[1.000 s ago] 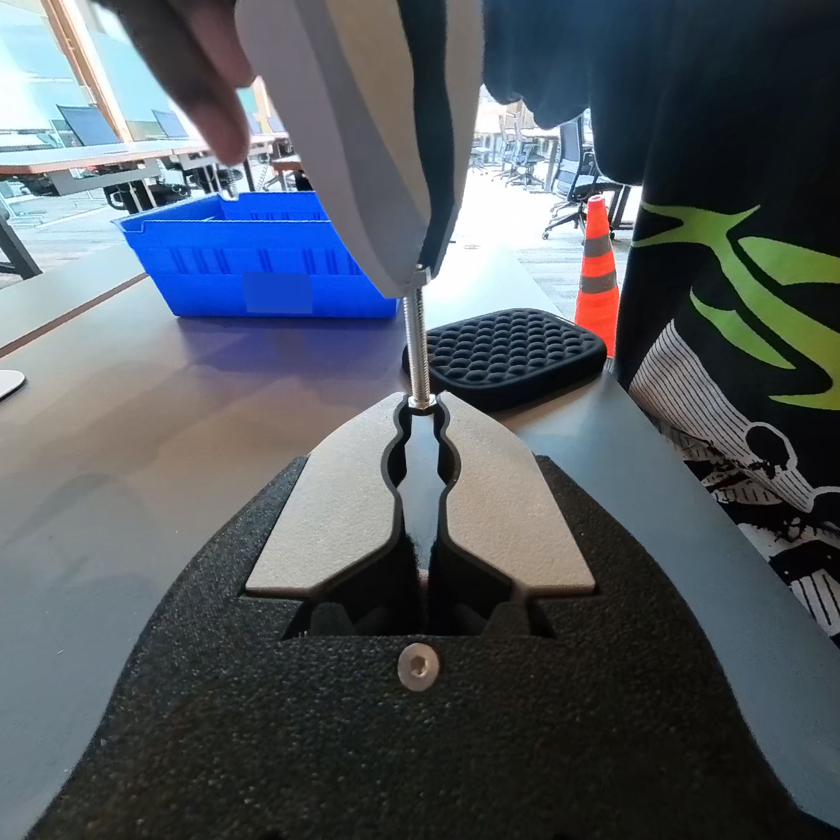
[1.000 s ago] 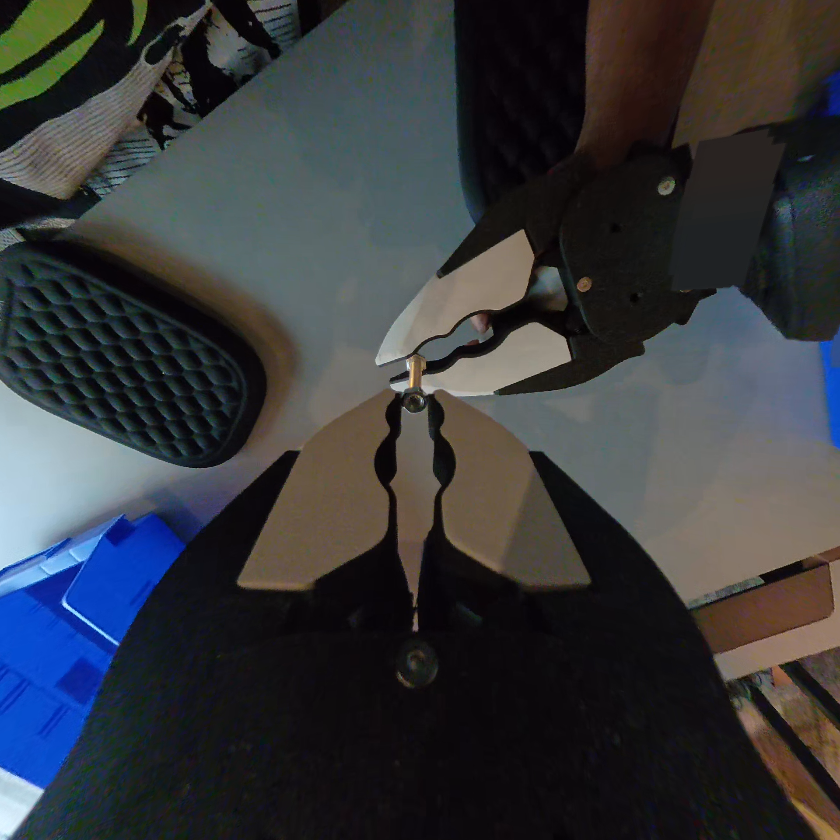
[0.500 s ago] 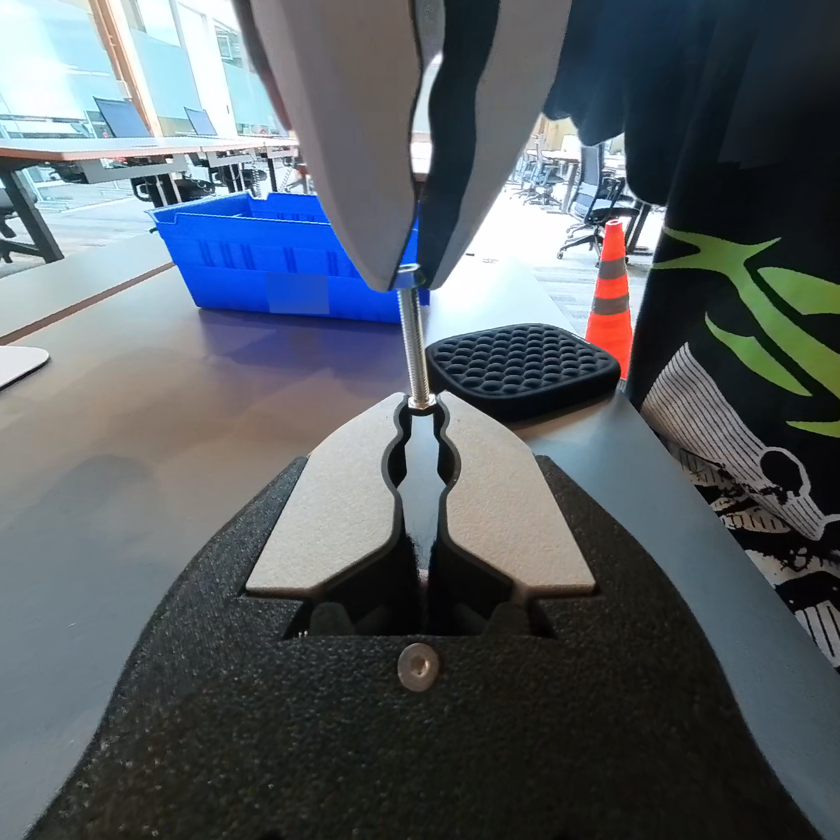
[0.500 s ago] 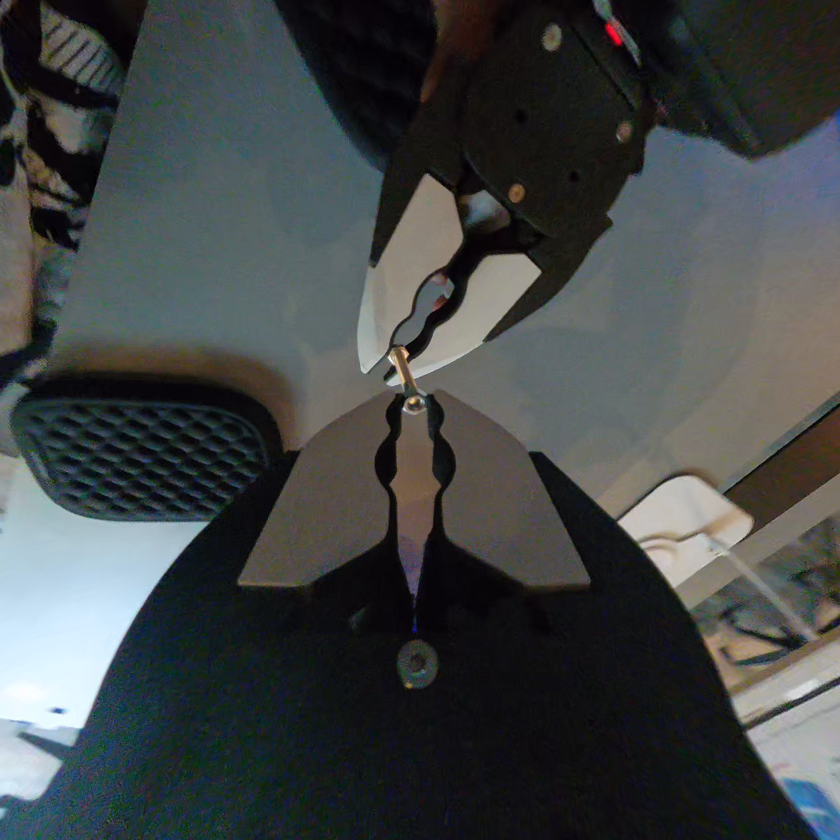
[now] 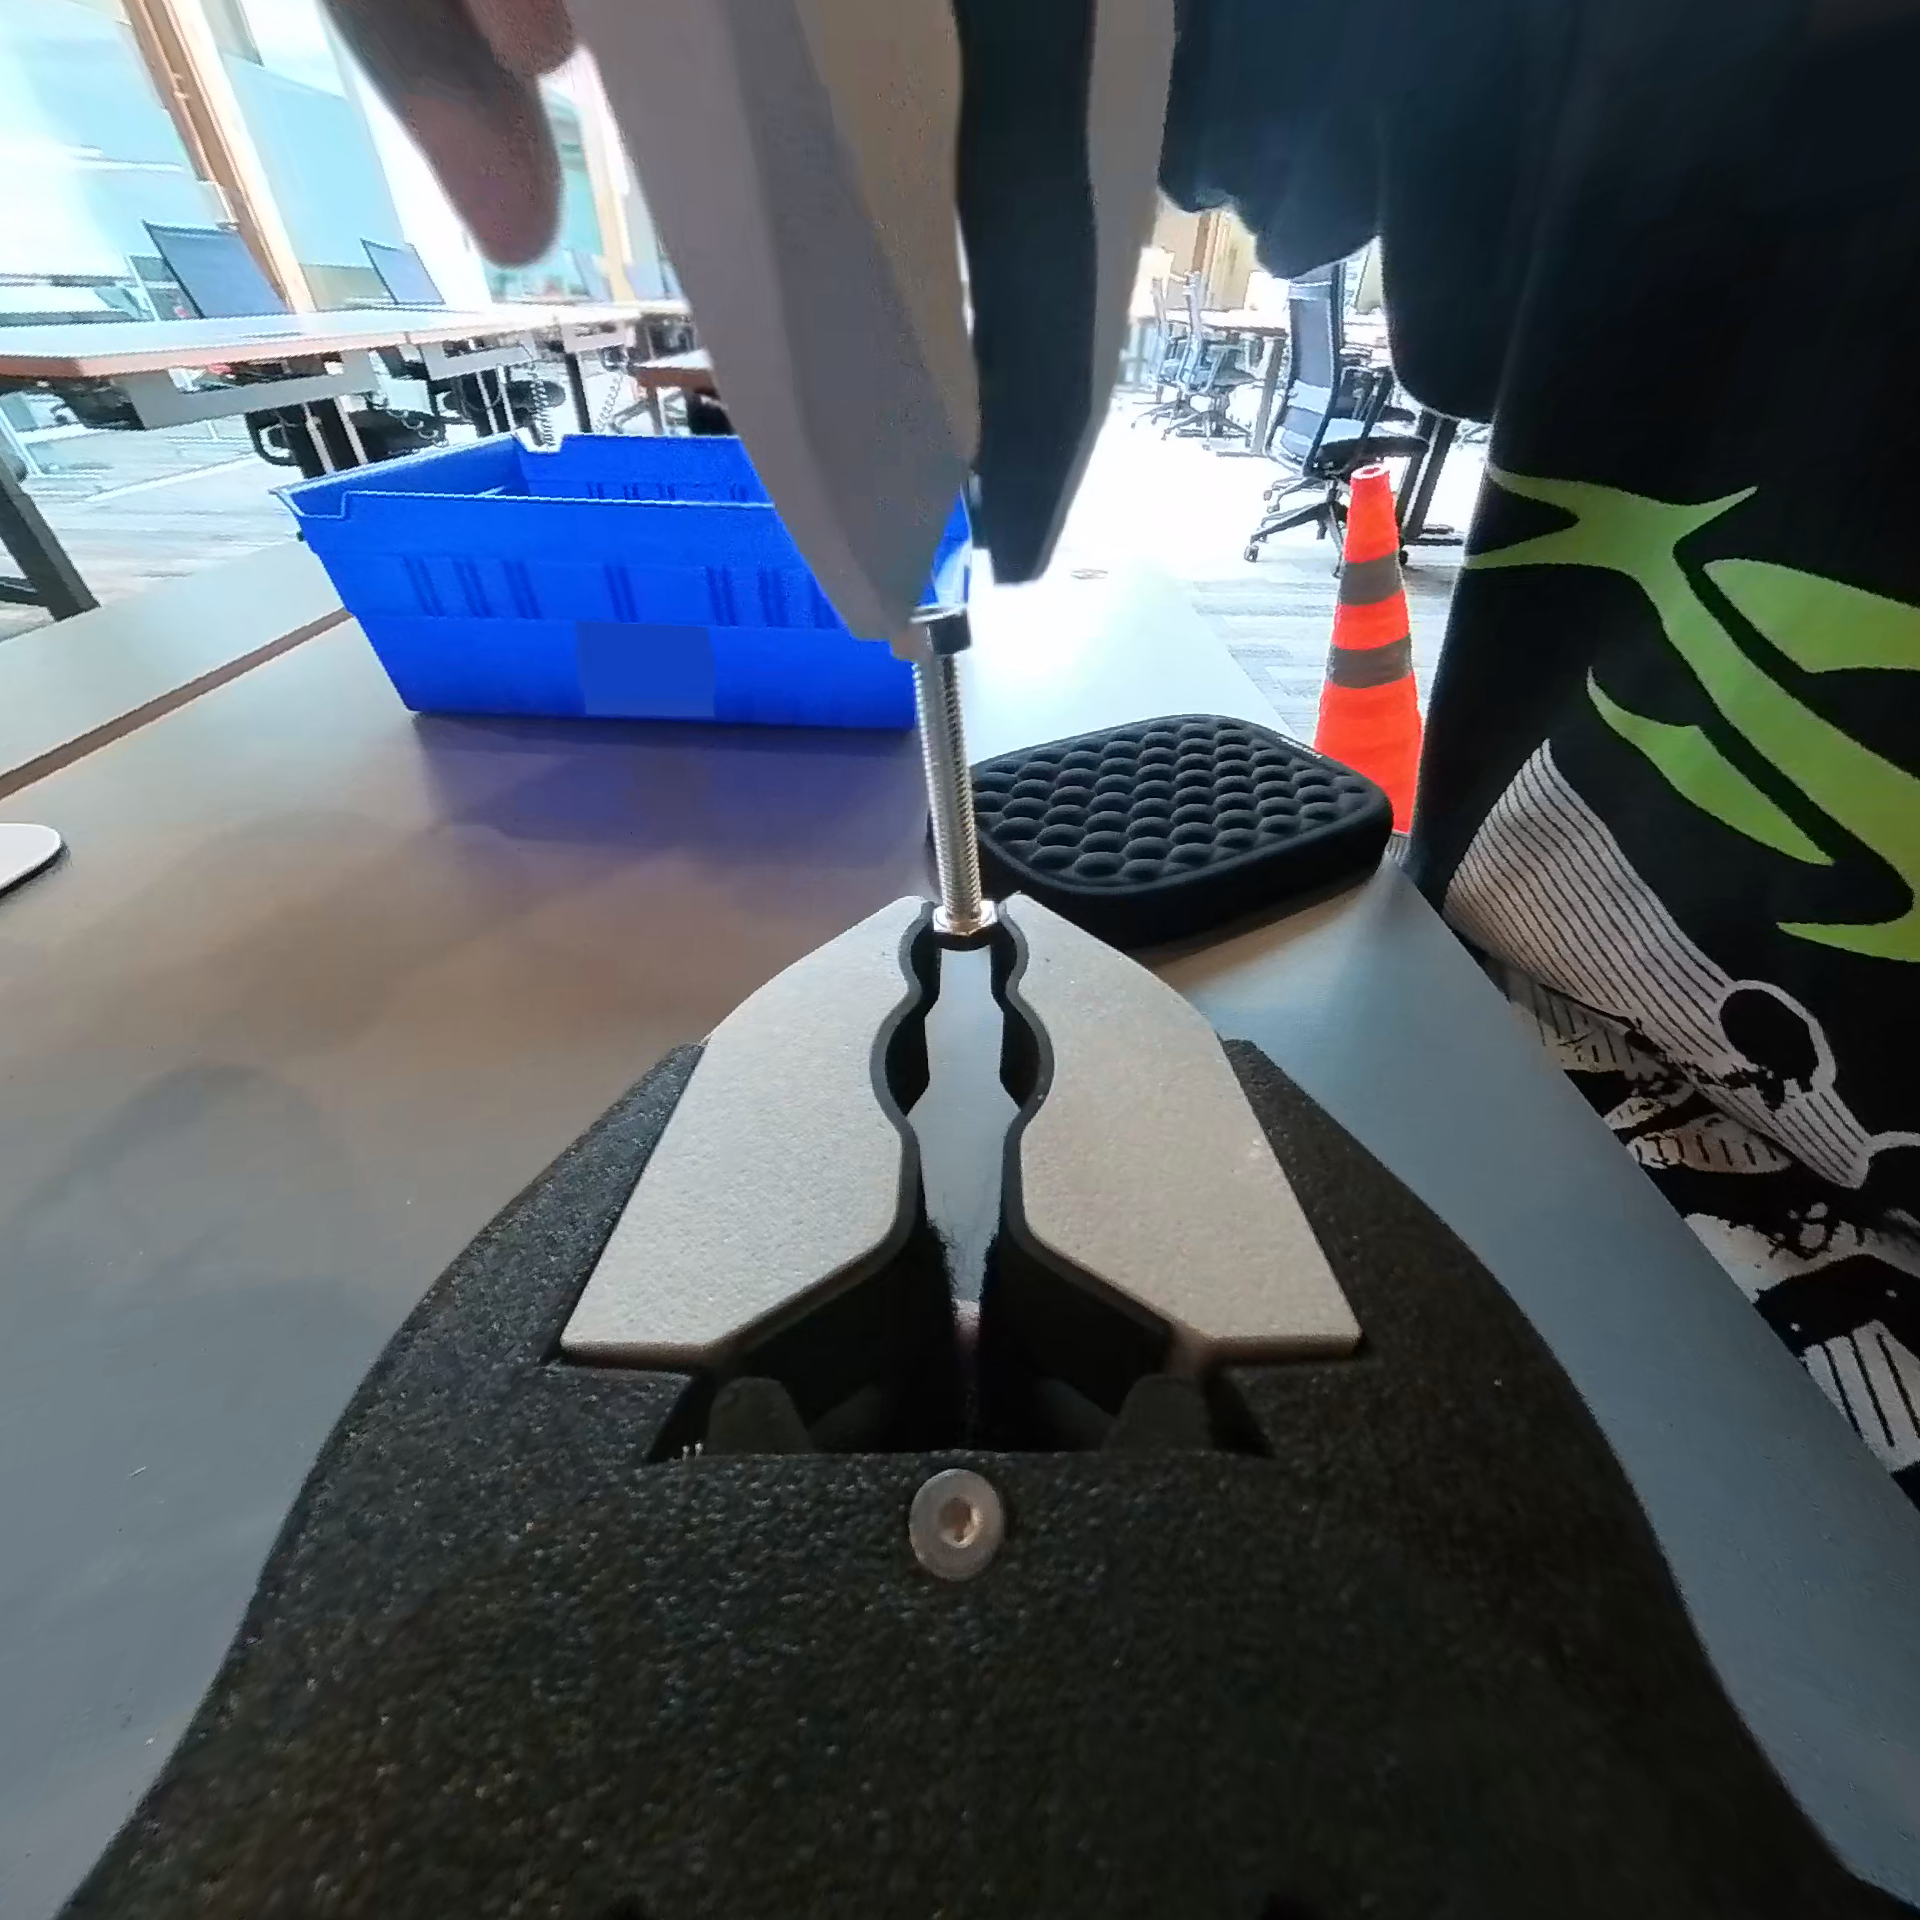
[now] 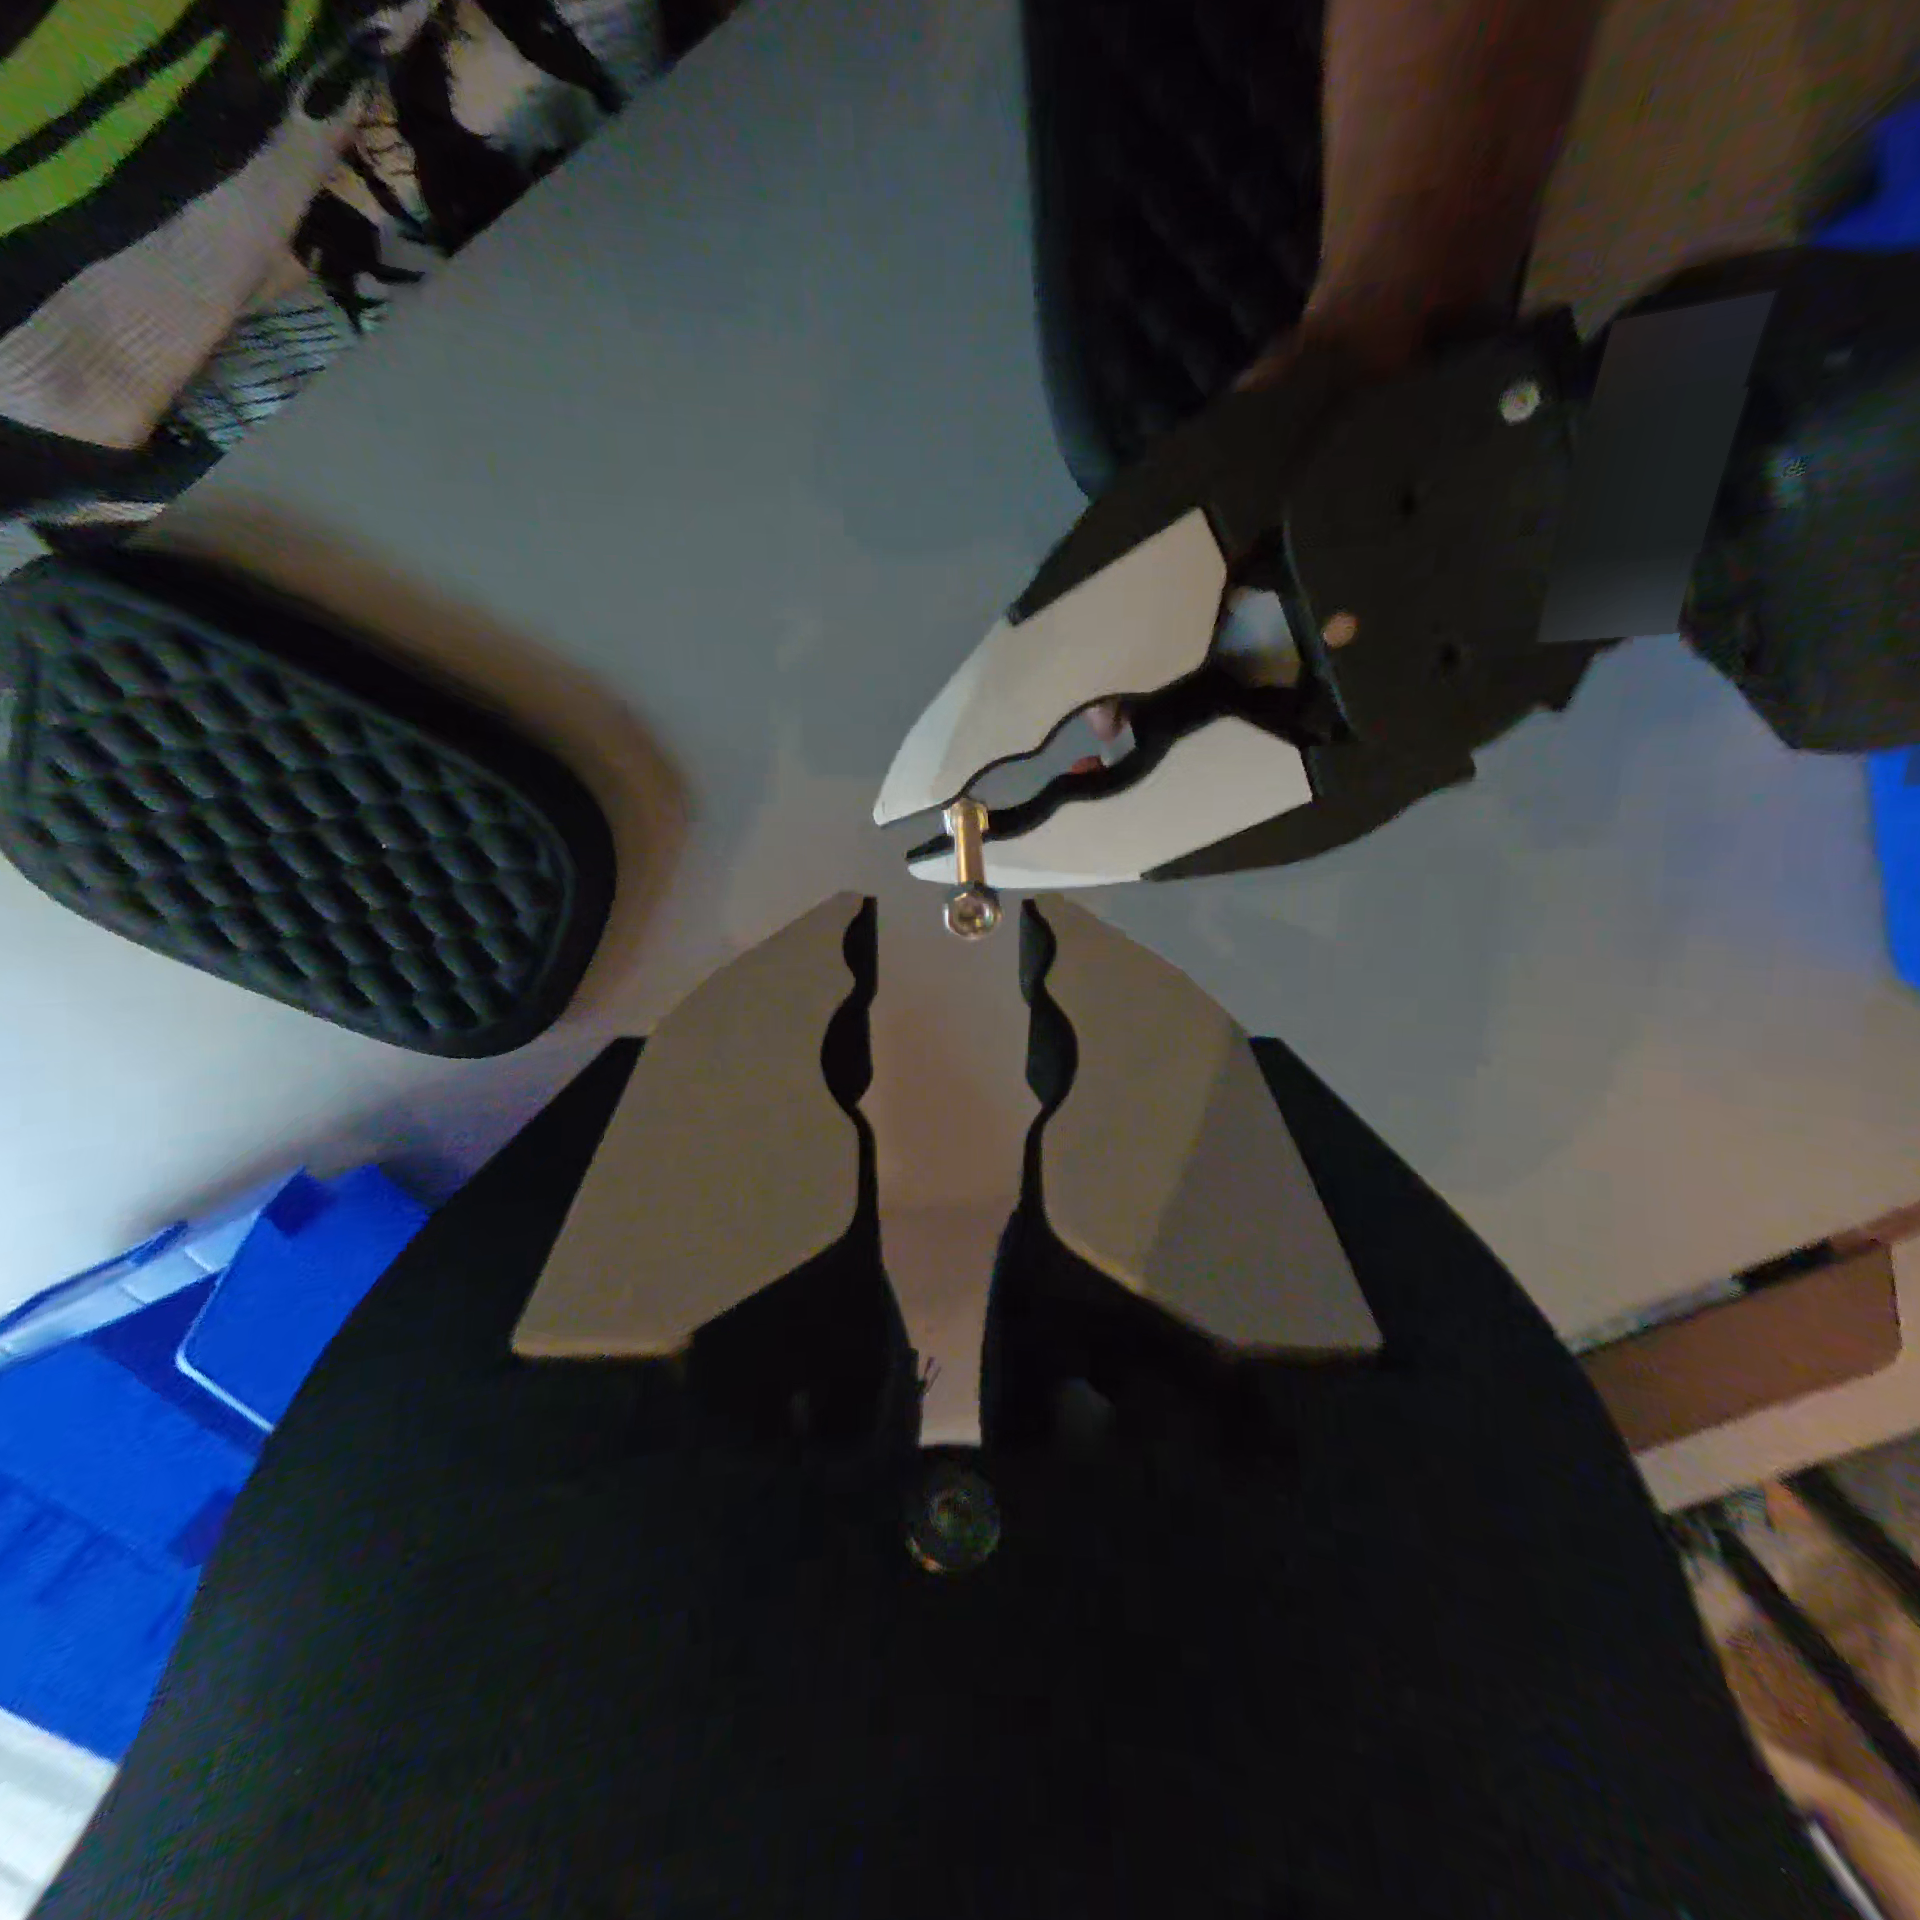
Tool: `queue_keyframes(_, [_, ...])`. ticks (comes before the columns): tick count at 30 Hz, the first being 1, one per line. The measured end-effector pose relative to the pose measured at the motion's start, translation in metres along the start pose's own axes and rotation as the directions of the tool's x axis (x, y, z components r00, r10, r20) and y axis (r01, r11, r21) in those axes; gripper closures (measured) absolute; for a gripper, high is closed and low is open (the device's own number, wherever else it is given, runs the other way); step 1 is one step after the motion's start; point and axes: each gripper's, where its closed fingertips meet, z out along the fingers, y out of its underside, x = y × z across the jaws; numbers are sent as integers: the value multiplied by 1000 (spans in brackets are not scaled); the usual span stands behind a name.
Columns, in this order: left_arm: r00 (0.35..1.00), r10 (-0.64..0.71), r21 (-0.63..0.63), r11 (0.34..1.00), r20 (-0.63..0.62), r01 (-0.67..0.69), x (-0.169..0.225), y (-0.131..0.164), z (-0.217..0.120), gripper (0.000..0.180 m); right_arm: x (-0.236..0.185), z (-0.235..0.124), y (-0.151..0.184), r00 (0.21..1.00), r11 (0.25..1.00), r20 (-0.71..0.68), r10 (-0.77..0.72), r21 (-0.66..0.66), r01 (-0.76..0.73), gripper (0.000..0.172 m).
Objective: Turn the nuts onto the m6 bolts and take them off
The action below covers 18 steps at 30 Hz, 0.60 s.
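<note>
A silver M6 bolt (image 5: 951, 769) stands upright above the grey table (image 5: 364, 935). My left gripper (image 5: 966, 920) is shut on the hex nut (image 5: 966, 920) at the bolt's lower end. My right gripper (image 5: 961, 603) comes down from above with its jaws open around the bolt head (image 5: 943, 627). In the right wrist view my right gripper (image 6: 948, 906) is open and the bolt head (image 6: 971, 916) sits between its fingertips (image 6: 831, 935) without touching them. The left gripper (image 6: 951, 831) shows there pinching the nut (image 6: 964, 816).
A blue bin (image 5: 623, 592) stands at the back of the table. A black honeycomb pad (image 5: 1174, 821) lies right behind the bolt. An orange cone (image 5: 1366, 644) stands on the floor beyond. A person in a black printed shirt (image 5: 1662, 727) is at the right edge. The tips of one gripper are about 6 centimeters away from the tips of the other.
My right gripper was shut on the bolt head and has opened, letting go of it, and has turned back. My left gripper still holds the nut in the same place.
</note>
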Motion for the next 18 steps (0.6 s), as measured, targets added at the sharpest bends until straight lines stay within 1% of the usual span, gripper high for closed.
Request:
queue_keyframes(2, [1000, 2, -3, 1000, -4, -2, 1, 0, 0, 172, 3, 2, 2, 999, 999, -2, -32, -1, 32, 150])
queue_keyframes(5, [1000, 0, -1, 1000, -4, 0, 0, 0, 0, 172, 4, 3, 1, 998, 998, -8, -63, 9, 63, 161])
queue_keyframes(8, [1000, -2, -5, 1000, 1, 2, 0, 0, 1, 172, 4, 4, 2, 999, 999, -16, -39, -14, 39, 162])
queue_keyframes(11, [1000, -15, -4, 1000, 27, 15, -4, 0, 0, 172, 6, 4, 6, 994, 993, -43, 99, -66, -101, 162])
queue_keyframes(13, [999, -24, -9, 1000, 44, 25, -7, 1, 0, 172, 6, 4, 10, 973, 968, -73, 218, -113, -226, 162])
queue_keyframes(15, [998, -23, -24, 999, 59, 25, -9, 3, 1, 172, 5, 5, 12, 926, 917, -97, 365, -135, -376, 162])
queue_keyframes(18, [997, -19, -39, 999, 68, 22, -10, 5, 2, 172, 6, 7, 14, 811, 801, -148, 566, -133, -584, 162])
